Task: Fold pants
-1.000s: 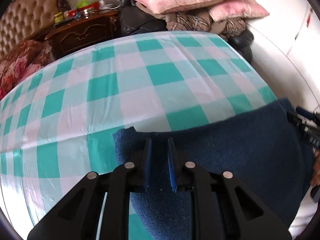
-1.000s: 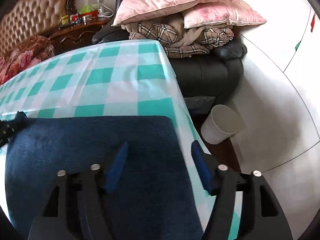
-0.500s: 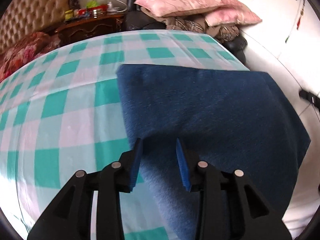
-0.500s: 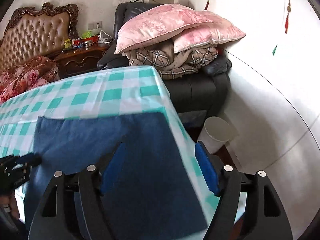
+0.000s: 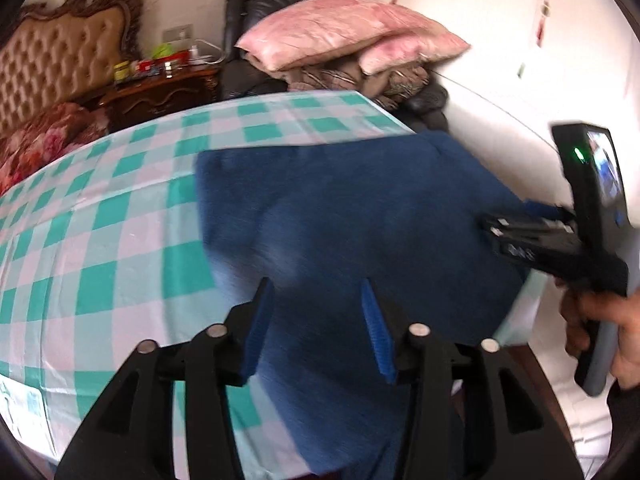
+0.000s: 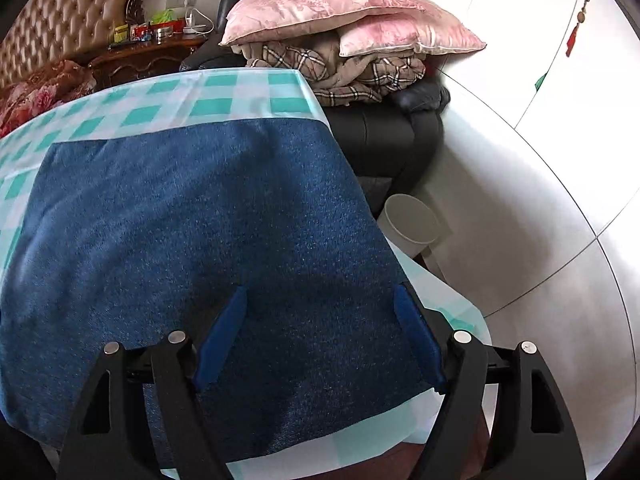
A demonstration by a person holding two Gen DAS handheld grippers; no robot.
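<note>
Pants (image 6: 192, 220): dark blue, folded into a flat rectangle, lying at the right end of the tabletop (image 5: 100, 216), right edge along the table's right edge, near edge by the near edge

Tablecloth (image 6: 208, 96): teal and white check, under the pants

Left gripper (image 5: 316, 312): above the pants, jaws opening, nothing between them

Right gripper (image 6: 320, 312): above the pants' near right corner, jaws opening wide, nothing gripped

Pink pillows (image 6: 340, 8): stacked on a dark armchair beyond the far edge

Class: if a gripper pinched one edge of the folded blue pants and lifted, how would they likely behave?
The pants lie flat in soft layers, so they would probably droop, not stay stiff. Being woven cloth on a smooth checked tablecloth, they might slide when pushed. Rolling or breaking seems unlikely.
</note>
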